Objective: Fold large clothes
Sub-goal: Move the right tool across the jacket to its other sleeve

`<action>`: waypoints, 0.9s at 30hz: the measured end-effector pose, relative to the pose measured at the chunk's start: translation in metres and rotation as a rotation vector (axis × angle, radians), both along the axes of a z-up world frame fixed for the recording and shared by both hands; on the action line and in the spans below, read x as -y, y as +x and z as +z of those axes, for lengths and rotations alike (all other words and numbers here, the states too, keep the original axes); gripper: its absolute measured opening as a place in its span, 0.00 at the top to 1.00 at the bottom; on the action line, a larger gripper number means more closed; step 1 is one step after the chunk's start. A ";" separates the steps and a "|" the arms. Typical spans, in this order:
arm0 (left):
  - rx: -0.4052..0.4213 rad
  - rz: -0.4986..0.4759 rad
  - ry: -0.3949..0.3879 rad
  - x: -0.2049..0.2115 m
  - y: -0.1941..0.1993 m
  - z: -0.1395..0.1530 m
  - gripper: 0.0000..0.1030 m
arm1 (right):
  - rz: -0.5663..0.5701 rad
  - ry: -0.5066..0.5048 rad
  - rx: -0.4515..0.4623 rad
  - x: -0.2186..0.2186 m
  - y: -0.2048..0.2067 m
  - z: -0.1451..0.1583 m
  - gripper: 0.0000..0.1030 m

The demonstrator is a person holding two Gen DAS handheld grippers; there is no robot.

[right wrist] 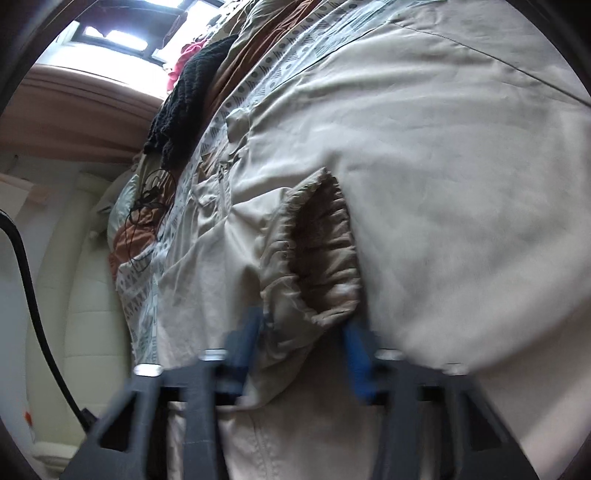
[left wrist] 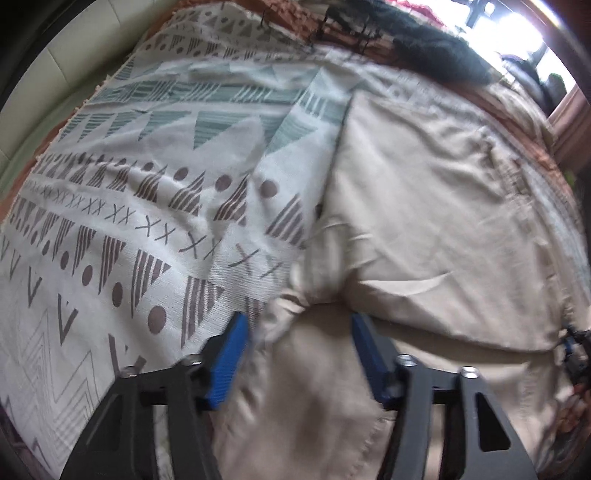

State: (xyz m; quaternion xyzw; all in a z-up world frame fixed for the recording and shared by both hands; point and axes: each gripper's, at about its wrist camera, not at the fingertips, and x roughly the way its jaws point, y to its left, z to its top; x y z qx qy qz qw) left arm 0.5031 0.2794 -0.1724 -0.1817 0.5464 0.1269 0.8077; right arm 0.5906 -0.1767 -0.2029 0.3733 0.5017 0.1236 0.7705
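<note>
A large beige garment [left wrist: 424,206] lies spread on a patterned white bedspread [left wrist: 147,184]. My left gripper [left wrist: 299,325] is open, its blue fingers [left wrist: 231,354] standing on either side of a bunched fold of the garment's near edge. In the right wrist view the same beige garment [right wrist: 443,184] fills the frame, and its elastic sleeve cuff [right wrist: 317,251] gapes open. My right gripper [right wrist: 303,332] is open, with the cuff's gathered cloth between its blue fingers [right wrist: 356,354]. The right gripper also shows at the far right of the left wrist view [left wrist: 576,350].
A black knit garment [left wrist: 424,37] and rust-brown cloth [left wrist: 291,22] lie at the far end of the bed, near a bright window [right wrist: 122,33]. A red item [right wrist: 188,59] sits by them. A cream padded wall [right wrist: 74,314] and a black cable [right wrist: 33,295] flank the bed.
</note>
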 end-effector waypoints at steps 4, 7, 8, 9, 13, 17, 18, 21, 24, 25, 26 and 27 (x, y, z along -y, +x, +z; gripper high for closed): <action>-0.025 0.042 0.016 -0.015 0.004 -0.015 0.58 | -0.003 0.004 0.034 0.000 0.011 0.004 0.83; -0.027 0.047 0.061 -0.018 0.005 -0.014 0.58 | 0.018 -0.010 0.042 -0.006 0.017 0.007 0.83; -0.030 0.052 0.073 -0.020 0.005 -0.014 0.58 | 0.029 -0.015 0.038 -0.009 0.019 0.006 0.83; -0.031 0.058 0.070 -0.022 0.005 -0.014 0.57 | 0.040 -0.014 0.031 -0.013 0.020 0.005 0.83; -0.046 0.085 0.058 -0.024 -0.001 -0.008 0.55 | 0.049 -0.023 -0.010 -0.015 0.019 0.002 0.83; -0.049 0.092 0.058 -0.022 -0.011 0.002 0.53 | 0.044 -0.040 -0.013 -0.007 0.016 0.012 0.72; -0.042 0.098 0.049 -0.023 -0.014 0.005 0.53 | 0.040 -0.053 -0.011 -0.005 0.013 0.016 0.66; -0.010 0.104 -0.005 -0.023 -0.028 0.017 0.49 | 0.024 -0.066 0.001 0.005 0.006 0.028 0.63; 0.026 0.089 -0.025 -0.014 -0.041 0.035 0.43 | 0.021 -0.077 0.021 0.011 -0.003 0.041 0.52; 0.048 0.081 -0.027 -0.010 -0.047 0.045 0.37 | 0.025 -0.088 0.028 0.012 -0.006 0.046 0.48; 0.065 0.076 -0.028 -0.007 -0.051 0.052 0.34 | 0.025 -0.102 0.033 0.014 -0.010 0.051 0.45; 0.093 0.068 -0.031 -0.002 -0.058 0.062 0.27 | 0.025 -0.112 0.039 0.016 -0.015 0.056 0.38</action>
